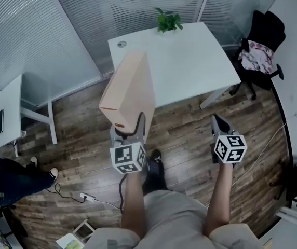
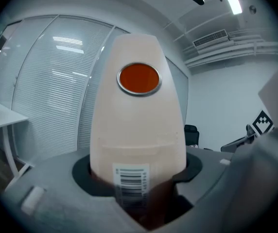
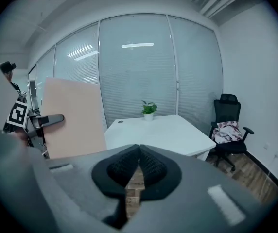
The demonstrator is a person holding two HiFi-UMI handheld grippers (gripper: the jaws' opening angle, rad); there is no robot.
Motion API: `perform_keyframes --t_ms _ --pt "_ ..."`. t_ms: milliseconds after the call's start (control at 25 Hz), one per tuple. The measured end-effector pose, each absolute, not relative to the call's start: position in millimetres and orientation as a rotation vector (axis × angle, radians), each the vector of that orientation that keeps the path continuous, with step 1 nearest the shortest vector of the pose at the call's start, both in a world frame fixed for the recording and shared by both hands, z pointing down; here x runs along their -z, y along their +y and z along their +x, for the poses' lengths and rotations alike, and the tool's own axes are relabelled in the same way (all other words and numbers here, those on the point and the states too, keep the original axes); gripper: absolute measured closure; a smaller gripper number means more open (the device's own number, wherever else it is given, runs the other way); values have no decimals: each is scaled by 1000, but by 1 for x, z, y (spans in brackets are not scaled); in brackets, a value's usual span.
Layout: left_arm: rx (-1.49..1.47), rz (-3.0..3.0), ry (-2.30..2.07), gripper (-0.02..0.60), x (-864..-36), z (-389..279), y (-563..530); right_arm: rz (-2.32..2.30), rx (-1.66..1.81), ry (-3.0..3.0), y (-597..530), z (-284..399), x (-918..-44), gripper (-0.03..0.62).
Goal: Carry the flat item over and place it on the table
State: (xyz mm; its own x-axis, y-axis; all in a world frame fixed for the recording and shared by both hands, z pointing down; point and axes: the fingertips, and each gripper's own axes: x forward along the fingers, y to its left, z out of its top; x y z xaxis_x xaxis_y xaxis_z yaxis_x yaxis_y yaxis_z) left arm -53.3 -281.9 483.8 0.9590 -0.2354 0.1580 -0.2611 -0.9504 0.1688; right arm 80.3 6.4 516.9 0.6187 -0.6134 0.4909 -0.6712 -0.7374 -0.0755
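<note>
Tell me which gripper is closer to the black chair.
Right. The right gripper hangs left of the chair; the left gripper, clamping the flat box, is farther left.

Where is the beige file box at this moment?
The beige file box is left of centre in the head view, clamped at its lower end by the left gripper, over the wooden floor before the white table.

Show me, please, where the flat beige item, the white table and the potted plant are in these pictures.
flat beige item [image 1: 130, 84]: head view, middle of its broad face.
white table [image 1: 195, 61]: head view, bare part of its top.
potted plant [image 1: 168, 21]: head view, its green leaves.
</note>
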Motion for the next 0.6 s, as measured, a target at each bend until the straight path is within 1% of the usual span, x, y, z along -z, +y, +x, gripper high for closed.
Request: perform_keyframes --t_ms 320,600 --pt "-206 2861 -405 279 -495 6 -327 2692 -741 -1096 -34 136 -515 592" --pt "-207 2822 -366 279 -503 57 -344 2670 -764 -1063 -47 173 -518 592"
